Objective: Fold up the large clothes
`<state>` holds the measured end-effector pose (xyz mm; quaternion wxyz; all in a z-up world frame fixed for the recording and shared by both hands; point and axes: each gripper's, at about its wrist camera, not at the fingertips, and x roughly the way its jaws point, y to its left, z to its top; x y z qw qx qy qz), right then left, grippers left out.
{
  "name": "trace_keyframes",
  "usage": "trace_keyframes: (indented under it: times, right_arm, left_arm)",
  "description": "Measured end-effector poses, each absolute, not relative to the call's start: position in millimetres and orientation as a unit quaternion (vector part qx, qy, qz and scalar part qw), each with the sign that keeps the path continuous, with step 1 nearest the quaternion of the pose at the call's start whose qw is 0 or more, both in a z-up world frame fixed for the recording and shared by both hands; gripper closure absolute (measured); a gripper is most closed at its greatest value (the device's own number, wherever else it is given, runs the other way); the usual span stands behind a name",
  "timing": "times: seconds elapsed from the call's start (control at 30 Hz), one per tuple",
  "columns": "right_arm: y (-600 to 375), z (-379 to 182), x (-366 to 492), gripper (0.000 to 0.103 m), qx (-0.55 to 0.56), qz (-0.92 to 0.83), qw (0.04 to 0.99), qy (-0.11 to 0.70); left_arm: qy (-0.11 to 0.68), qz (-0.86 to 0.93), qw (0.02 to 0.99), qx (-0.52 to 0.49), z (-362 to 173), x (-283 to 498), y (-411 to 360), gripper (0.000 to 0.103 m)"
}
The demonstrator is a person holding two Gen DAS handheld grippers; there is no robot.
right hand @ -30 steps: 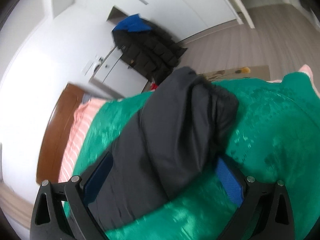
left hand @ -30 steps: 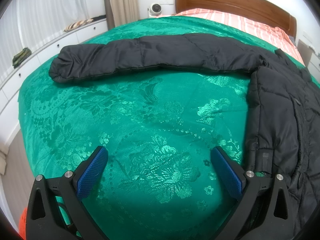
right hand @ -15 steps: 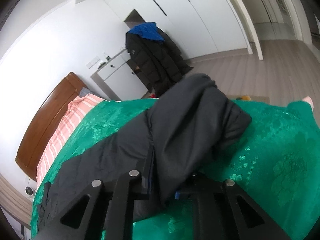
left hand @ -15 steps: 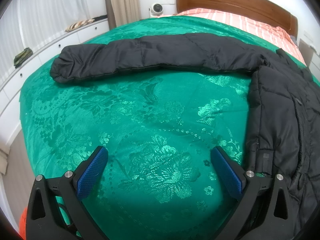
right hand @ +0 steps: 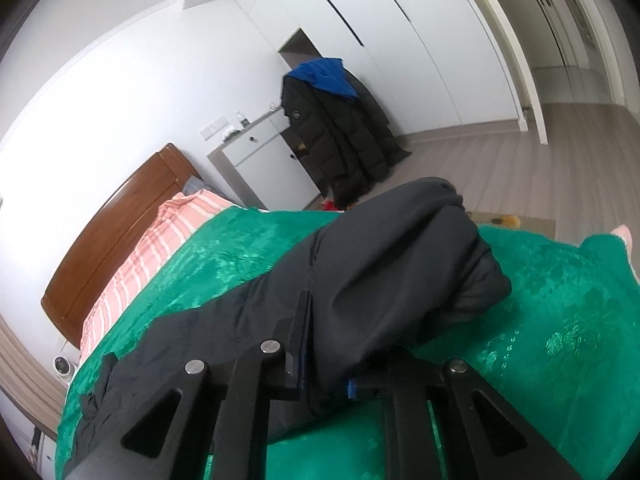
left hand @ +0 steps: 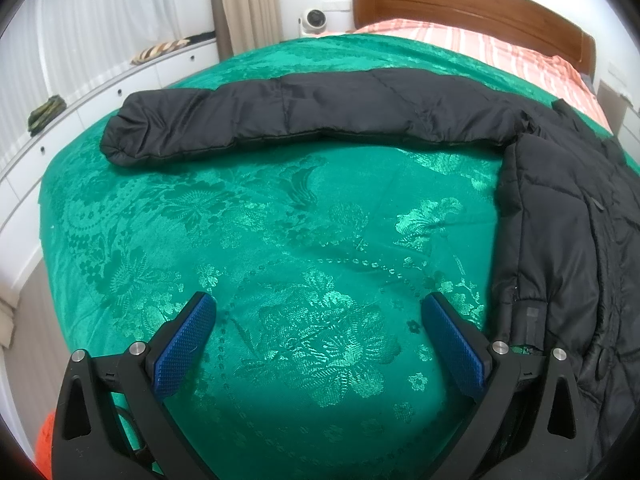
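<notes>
A black puffer jacket (left hand: 568,224) lies spread on a green patterned bedspread (left hand: 280,240). One sleeve (left hand: 312,112) stretches leftward across the bed in the left wrist view. My left gripper (left hand: 318,340) hovers open over bare bedspread, well short of that sleeve, with the jacket's hem just to its right. In the right wrist view the other sleeve (right hand: 392,256) is lifted off the bedspread (right hand: 560,320) and bunched. My right gripper (right hand: 326,364) is shut on it, its blue pads mostly buried in the fabric.
A wooden headboard (left hand: 472,4) and pink striped bedding (left hand: 480,44) lie at the bed's far end. White drawers (left hand: 80,104) line the left wall. In the right wrist view a dark coat with a blue hood (right hand: 336,136) hangs by a white cabinet (right hand: 264,168); wood floor (right hand: 520,160) lies beyond.
My right gripper closed on the sleeve it straddled, then rose and rolled, lifting the sleeve. The left gripper and the stretched sleeve stayed as they were.
</notes>
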<state>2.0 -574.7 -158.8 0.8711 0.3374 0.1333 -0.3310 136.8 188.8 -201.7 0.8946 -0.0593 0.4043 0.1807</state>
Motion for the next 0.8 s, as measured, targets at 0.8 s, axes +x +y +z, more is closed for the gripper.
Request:
trace_keyframes:
  times: [0.8]
  right_arm:
    - [-347.7,42.6,168.0,0.091,0.166,-0.051,0.978,0.116]
  left_arm:
    - [0.403,0.180,0.895,-0.064,-203.3,135.4,188.7,0.000]
